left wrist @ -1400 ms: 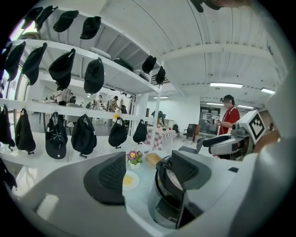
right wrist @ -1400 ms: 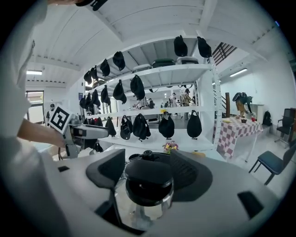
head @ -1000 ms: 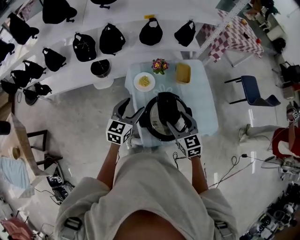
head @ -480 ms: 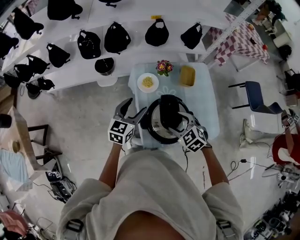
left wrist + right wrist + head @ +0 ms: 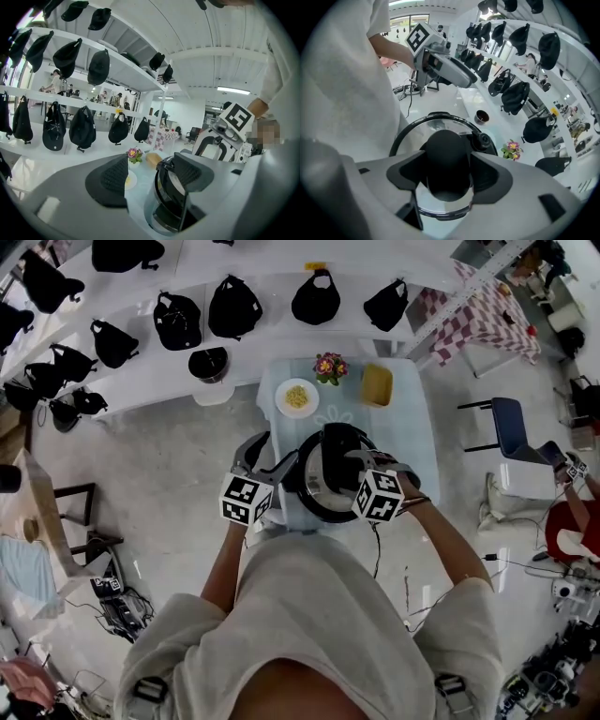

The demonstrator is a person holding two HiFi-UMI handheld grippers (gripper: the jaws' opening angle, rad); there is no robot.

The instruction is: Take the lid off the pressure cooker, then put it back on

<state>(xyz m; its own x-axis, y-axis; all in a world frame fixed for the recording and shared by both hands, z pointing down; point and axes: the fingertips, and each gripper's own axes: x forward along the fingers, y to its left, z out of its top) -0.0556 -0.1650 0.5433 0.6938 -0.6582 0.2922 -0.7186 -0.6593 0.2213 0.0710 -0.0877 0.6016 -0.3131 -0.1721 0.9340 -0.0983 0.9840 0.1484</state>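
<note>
Right gripper (image 5: 447, 173) clamped on black oblong handle (image 5: 446, 149) of glass lid (image 5: 418, 129); left gripper (image 5: 151, 180), jaws apart, beside steel cooker pot (image 5: 161, 215). Advice: twist level, steady pot.

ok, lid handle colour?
Black; the lid handle shows best in the right gripper view.

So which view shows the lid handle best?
Right gripper view: the handle fills the centre, held between right gripper jaws. Head view shows it small, partly covered; left gripper view, only the cooker side-on.
</note>
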